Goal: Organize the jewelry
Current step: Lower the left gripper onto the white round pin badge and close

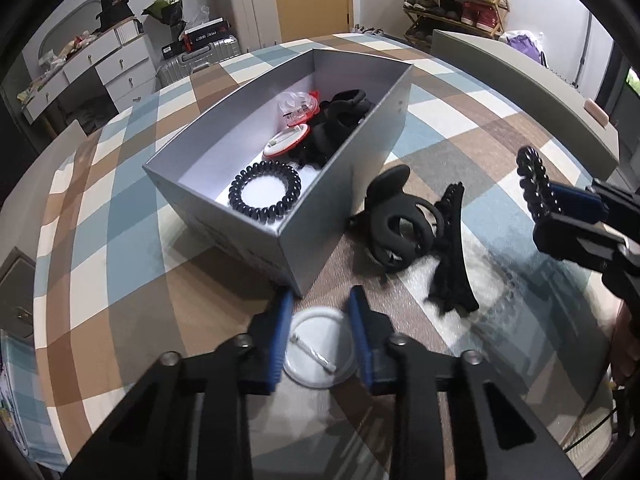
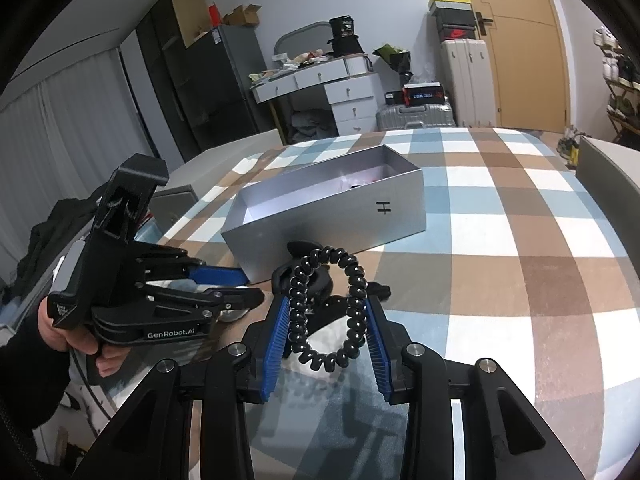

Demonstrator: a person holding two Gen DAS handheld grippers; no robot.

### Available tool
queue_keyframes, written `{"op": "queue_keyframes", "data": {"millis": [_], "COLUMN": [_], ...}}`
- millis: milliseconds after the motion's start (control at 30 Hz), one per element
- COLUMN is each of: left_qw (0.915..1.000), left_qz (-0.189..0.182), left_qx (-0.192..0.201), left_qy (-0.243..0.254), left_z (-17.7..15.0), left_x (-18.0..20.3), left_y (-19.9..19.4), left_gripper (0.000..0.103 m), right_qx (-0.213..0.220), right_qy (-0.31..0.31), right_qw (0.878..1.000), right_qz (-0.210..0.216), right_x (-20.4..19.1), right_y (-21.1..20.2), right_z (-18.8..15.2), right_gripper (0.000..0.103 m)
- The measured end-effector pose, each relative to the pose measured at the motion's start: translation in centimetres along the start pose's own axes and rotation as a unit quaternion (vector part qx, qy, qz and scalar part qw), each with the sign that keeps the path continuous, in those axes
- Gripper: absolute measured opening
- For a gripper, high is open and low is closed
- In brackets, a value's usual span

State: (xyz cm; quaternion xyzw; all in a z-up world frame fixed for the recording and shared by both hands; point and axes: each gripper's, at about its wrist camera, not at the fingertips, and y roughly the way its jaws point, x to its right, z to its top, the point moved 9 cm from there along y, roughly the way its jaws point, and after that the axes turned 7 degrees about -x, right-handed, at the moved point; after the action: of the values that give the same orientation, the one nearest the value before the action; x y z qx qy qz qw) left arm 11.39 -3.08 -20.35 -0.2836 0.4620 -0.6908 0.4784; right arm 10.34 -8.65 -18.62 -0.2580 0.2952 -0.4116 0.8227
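Note:
A grey box (image 1: 320, 216) stands on the checked tablecloth, also seen in the right wrist view (image 2: 340, 216). Inside it lie a black spiral hair tie (image 1: 265, 191), red and white badges (image 1: 287, 141), a clear clip and black hair clips (image 1: 340, 124). My left gripper (image 1: 320, 332) straddles a white round badge (image 1: 320, 354) lying on the table, its fingers on either side of the rim. My right gripper (image 2: 326, 332) is shut on a black spiral hair tie (image 2: 328, 308) and holds it above the table; it shows at the right of the left wrist view (image 1: 532, 184).
Two black claw clips (image 1: 404, 224) and a long black clip (image 1: 452, 256) lie on the table right of the box. A grey chair back (image 1: 520, 80) stands beyond the table. Drawers, suitcases and a shoe rack line the room's far side.

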Motion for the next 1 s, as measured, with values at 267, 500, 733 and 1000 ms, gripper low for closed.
{"op": "queue_keyframes", "data": {"millis": [267, 500, 733, 1000], "left_qw": [0.9995, 0.9987, 0.9995, 0.9997], "left_qz": [-0.007, -0.022, -0.018, -0.015], "left_qx": [-0.009, -0.006, -0.01, -0.012], "left_qy": [-0.029, -0.046, -0.024, -0.012], "left_z": [-1.6, -2.8, -3.5, -3.6], "left_x": [-1.3, -1.3, -0.7, -0.4], "left_y": [-0.5, -1.0, -1.0, -1.3], "left_gripper": [0.024, 0.057, 0.057, 0.037], "right_qx": [0.004, 0.002, 0.004, 0.001], "right_qy": [-0.008, -0.013, -0.02, -0.014], "right_qw": [1.0, 1.0, 1.0, 1.0], "right_qz": [0.001, 0.005, 0.005, 0.006], "right_x": [-0.7, -1.4, -1.7, -1.6], "right_y": [-0.4, -0.5, -0.5, -0.4], "right_z": [0.1, 0.1, 0.2, 0.0], "right_gripper": [0.038, 0.039, 0.04, 0.04]}}
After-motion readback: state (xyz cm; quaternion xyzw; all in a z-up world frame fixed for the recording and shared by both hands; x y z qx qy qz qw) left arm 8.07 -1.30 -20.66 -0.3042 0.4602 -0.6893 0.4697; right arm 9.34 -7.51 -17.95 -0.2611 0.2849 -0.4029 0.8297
